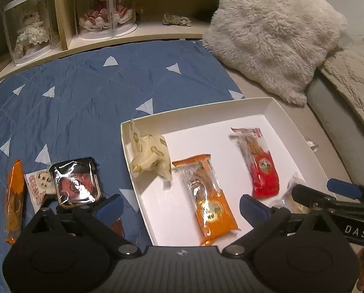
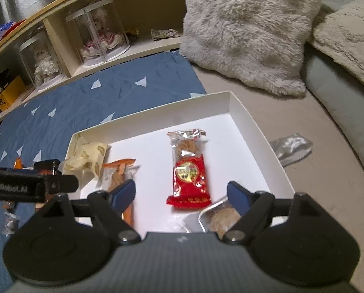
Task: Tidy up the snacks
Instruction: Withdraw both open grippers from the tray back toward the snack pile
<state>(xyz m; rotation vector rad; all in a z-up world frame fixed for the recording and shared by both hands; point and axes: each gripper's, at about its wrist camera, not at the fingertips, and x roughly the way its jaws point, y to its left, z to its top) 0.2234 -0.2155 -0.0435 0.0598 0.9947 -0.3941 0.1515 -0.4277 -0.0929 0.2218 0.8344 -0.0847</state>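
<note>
A white box (image 1: 274,106) (image 2: 233,102) lies on the bed. In it lie a cream peanut-print pack (image 1: 150,156) (image 2: 86,157), an orange snack bar (image 1: 210,200) (image 2: 119,171), a red snack bar (image 1: 260,163) (image 2: 188,173) and a clear pack with a round pastry (image 2: 221,216) at the near right. My left gripper (image 1: 179,206) is open and empty above the box's near left edge. My right gripper (image 2: 180,195) is open and empty above the box's near side, the red bar between its fingers. Left of the box lie a dark round-cake pack (image 1: 75,183), a cookie pack (image 1: 39,185) and an orange pack (image 1: 13,202).
The blue quilt (image 1: 84,92) with white triangles covers the left. A fluffy pillow (image 1: 274,31) (image 2: 245,31) lies behind the box. A silver wrapper (image 2: 291,147) lies right of the box. A shelf with dolls in clear cases (image 1: 104,7) runs along the back.
</note>
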